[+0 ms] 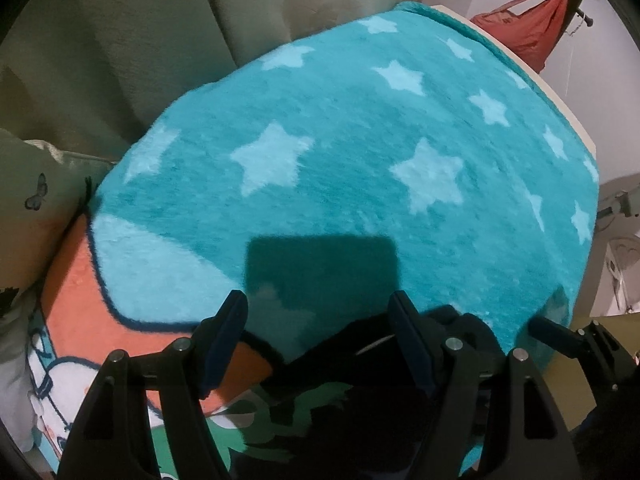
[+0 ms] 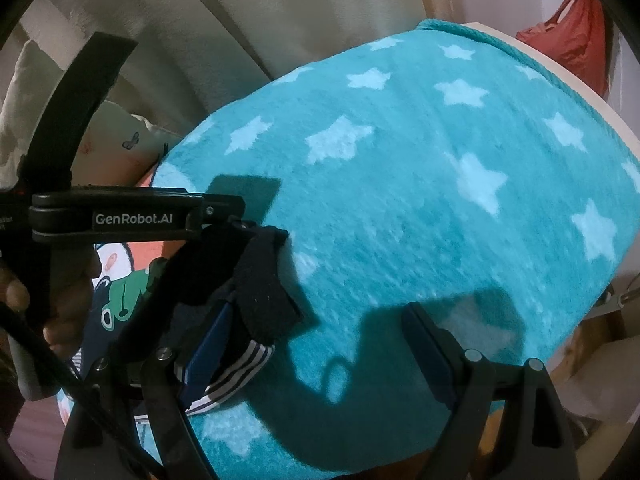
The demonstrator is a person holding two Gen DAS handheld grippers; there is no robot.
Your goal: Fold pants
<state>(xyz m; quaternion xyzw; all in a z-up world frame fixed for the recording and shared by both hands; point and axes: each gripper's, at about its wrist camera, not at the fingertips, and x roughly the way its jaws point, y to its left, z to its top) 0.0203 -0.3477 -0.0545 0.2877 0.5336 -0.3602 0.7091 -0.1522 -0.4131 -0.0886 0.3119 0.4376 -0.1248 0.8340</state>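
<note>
The pants are dark navy with white side stripes (image 2: 240,372). In the right wrist view they bunch at the lower left, over the teal star blanket (image 2: 400,200). My right gripper (image 2: 316,344) is open; its left finger (image 2: 208,352) touches the pants, its right finger is over bare blanket. My left gripper (image 1: 320,340) is open above the blanket (image 1: 340,152), with dark pants fabric (image 1: 348,360) low between its fingers. The left gripper's body (image 2: 136,216) shows in the right wrist view, just left of the pants. The right gripper's finger (image 1: 560,332) shows at the left view's lower right.
The blanket covers a white table whose edge (image 1: 560,92) shows at the right. An orange, white and green patterned part of the blanket (image 1: 80,320) lies at the left. Beige curtains (image 1: 160,40) hang behind. A red bag (image 1: 532,28) hangs at the far right.
</note>
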